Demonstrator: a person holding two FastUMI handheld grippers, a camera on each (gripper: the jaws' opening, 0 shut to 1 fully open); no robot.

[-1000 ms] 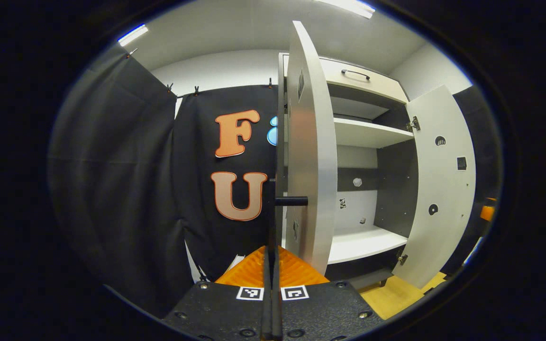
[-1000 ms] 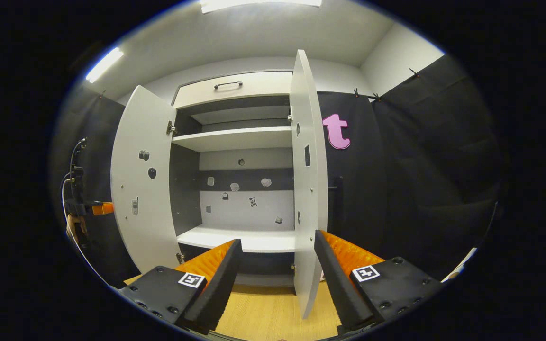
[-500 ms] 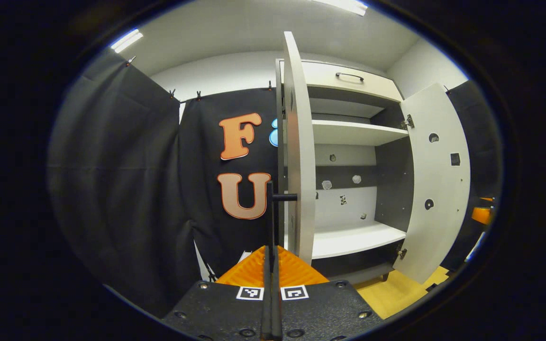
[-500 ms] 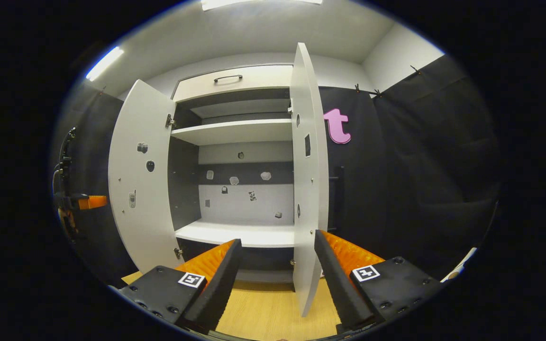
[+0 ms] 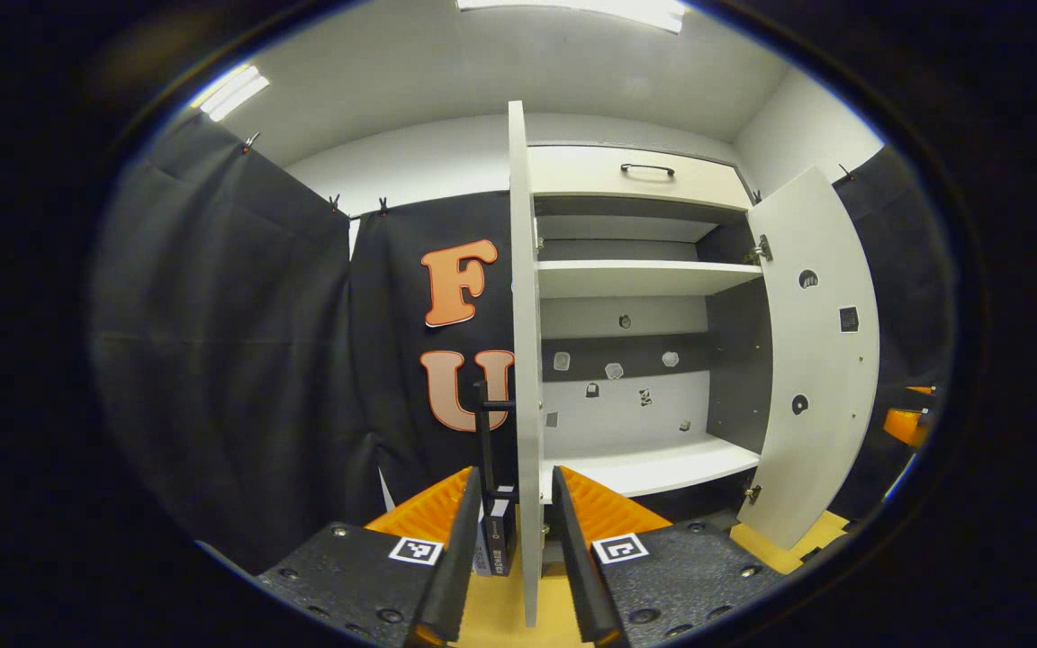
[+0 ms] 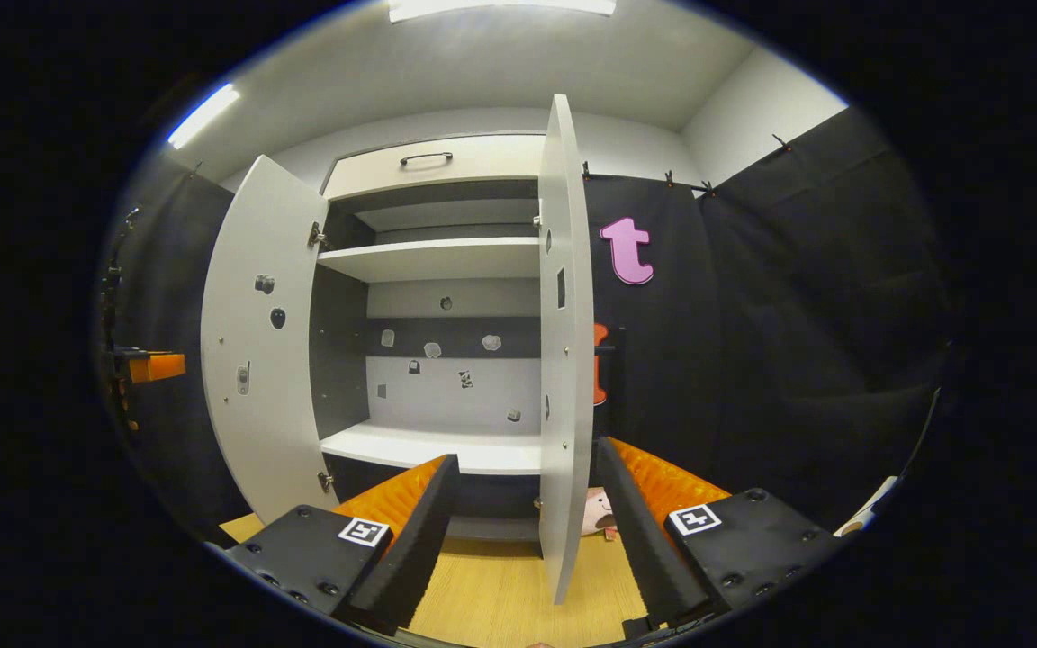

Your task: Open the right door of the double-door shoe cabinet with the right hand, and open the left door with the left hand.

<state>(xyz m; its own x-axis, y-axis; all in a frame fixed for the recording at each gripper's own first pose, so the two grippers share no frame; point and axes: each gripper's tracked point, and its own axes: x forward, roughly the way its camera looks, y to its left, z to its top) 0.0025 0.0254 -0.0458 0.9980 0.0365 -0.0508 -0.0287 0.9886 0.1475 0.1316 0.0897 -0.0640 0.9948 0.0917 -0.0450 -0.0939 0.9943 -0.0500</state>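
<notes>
Pretty bright overall, light comes from ceiling strip lights point(image 5: 572, 9) up top, with a bit of glare on the ceiling point(image 6: 500, 54) around them. Cabinet interior point(image 5: 635, 342) is evenly lit, soft shadows under the shelves. Both views are sharp, but the fisheye bends the straight edges near the rim.

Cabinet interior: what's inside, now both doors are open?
Cabinet: two bare white shelves, small stickers on the back panel. The right door hides its right edge.

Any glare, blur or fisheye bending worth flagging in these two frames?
Left gripper view: sharp, ceiling lights blown out, right door bowed by fisheye near the rim. Right gripper view: sharp, ceiling light clipped, left door curved, cabinet interior evenly lit.
</notes>
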